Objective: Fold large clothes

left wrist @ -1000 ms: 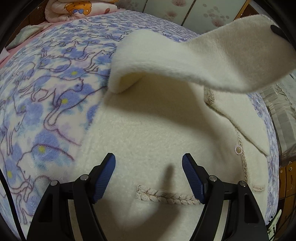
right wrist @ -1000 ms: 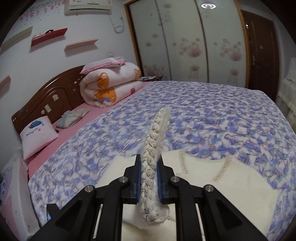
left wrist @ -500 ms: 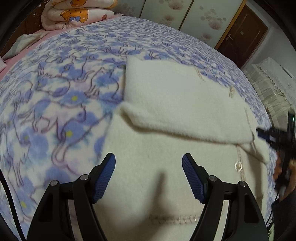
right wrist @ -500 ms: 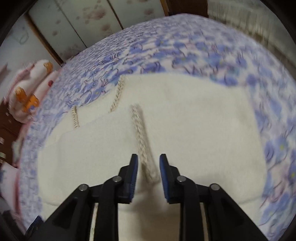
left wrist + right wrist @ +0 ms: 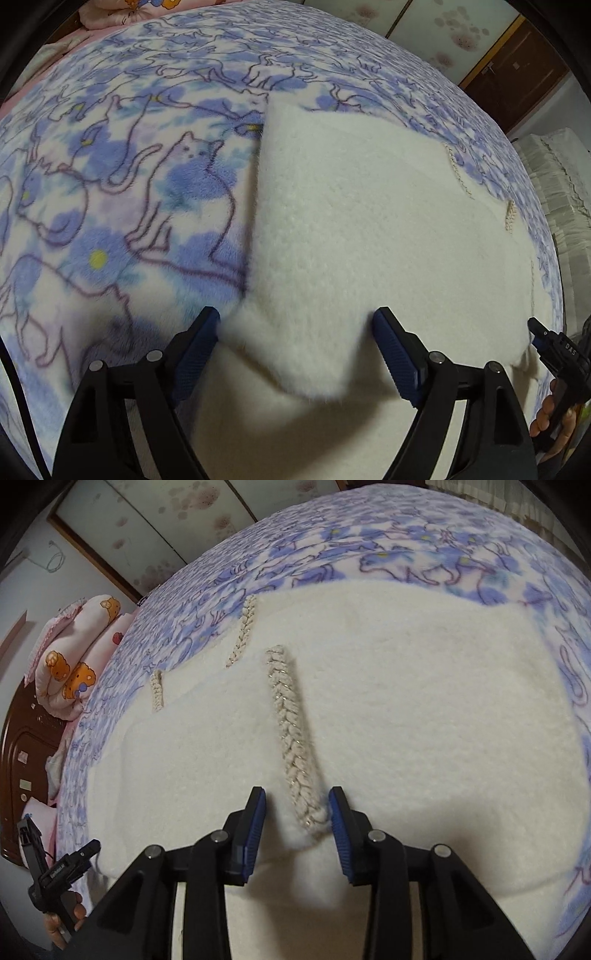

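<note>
A: Letting go now? The right gripper (image 5: pixel 297 808) has just been opening; the braided trim (image 5: pixel 291 734) lies between its pads, no longer pinched.

B: Yes. The cream coat (image 5: pixel 369 229) lies folded near the bed's (image 5: pixel 110 184) foot edge. The left gripper (image 5: pixel 295 332) stands wide, straddling the folded corner, gripping nothing.

A: Judgement: lift straight off, then flatten the layers.

A cat-print blanket (image 5: pixel 140 206) covers the bed; rolled bear-print quilt (image 5: pixel 74 664) beside the wooden headboard (image 5: pixel 26 738).
</note>
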Tool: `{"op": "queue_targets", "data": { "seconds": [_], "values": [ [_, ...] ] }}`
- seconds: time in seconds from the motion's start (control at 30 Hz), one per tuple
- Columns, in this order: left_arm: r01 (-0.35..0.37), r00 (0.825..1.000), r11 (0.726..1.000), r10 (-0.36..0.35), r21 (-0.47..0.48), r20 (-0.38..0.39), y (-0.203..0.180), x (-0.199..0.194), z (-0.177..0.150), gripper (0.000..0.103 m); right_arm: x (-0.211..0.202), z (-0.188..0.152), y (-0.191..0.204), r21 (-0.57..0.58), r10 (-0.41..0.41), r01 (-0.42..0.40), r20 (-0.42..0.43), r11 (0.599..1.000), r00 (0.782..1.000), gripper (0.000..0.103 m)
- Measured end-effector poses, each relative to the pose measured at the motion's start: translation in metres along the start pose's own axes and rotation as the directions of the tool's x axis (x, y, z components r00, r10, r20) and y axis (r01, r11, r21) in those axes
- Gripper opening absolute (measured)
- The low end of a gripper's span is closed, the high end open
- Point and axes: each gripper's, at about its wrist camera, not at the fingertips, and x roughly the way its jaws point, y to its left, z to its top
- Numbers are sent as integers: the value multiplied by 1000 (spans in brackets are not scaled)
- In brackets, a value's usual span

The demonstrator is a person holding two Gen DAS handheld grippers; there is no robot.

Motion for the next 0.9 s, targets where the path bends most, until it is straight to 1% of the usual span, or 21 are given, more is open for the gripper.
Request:
{"op": "queue_targets", "data": {
  "seconds": [0.03,0.07,0.1,0.13,0.17,0.2,0.23,0.33,0.4,0.43,0.47,0.5,0.53,0.57,0.6,0.63,0.67,0.7,0.77,0.83,0.9],
  "values": [
    [0,1000,1000,0,1,6,0,1,1,75,0,-1,7,-39,-33,33,1,999,999,29],
    [-8,1000,1000,8,6,20,0,-1,4,58,-3,-1,12,-73,-69,69,6,995,998,15],
    [-4,999,1000,4,13,34,0,-4,6,48,-11,-3,15,-86,-63,64,18,994,998,15],
    [-16,999,1000,15,14,52,0,-8,9,32,-21,-5,15,-84,-42,45,44,995,998,15],
    [-32,997,999,31,14,64,2,-10,10,21,-36,-9,14,-78,-16,23,83,997,996,15],
    [-28,998,999,27,18,65,4,-9,12,20,-42,-12,12,-76,-5,13,103,997,995,15],
    [-30,998,999,28,20,64,4,-8,13,19,-40,-15,10,-80,-21,28,97,996,995,15],
    [-82,995,995,78,63,69,-1,-1,13,19,-11,-26,10,-117,-105,104,4,988,994,16],
    [-127,989,987,119,103,83,-9,-4,13,19,-16,-29,15,-131,-137,140,36,981,990,20],
    [-148,986,983,138,113,93,-11,-9,12,22,-22,-29,19,-118,-151,155,40,981,988,23],
    [-186,978,975,173,118,115,-15,-15,11,24,-29,-29,21,-108,-154,159,53,981,987,26],
    [-235,963,965,215,118,161,-20,-24,9,24,-36,-31,24,-106,-151,159,79,982,985,28],
    [-258,950,958,230,121,210,-25,-32,5,27,-47,-33,31,-119,-144,160,133,980,981,30],
    [-273,935,952,229,138,272,-34,-42,1,43,-54,-36,39,-141,-142,168,176,976,974,32],
    [-271,925,949,209,164,319,-44,-50,-4,54,-58,-39,49,-166,-133,169,206,972,969,34],
    [-251,922,950,176,187,344,-53,-55,-9,71,-59,-41,59,-195,-104,147,217,970,971,36],
    [-214,924,953,128,212,360,-63,-60,-14,72,-56,-43,70,-226,-61,109,211,968,976,36],
    [-175,932,956,85,234,353,-74,-60,-17,72,-51,-45,82,-259,-26,79,201,963,979,36],
    [-99,957,960,19,264,288,-93,-51,-18,72,-39,-49,109,-337,9,58,196,940,981,36],
    [-41,982,964,-10,264,189,-108,-33,-16,72,-23,-52,129,-393,24,44,166,918,986,36],
    [-14,992,968,-17,251,122,-112,-12,-18,72,-3,-53,138,-404,14,31,107,914,994,36]
  ]
}}
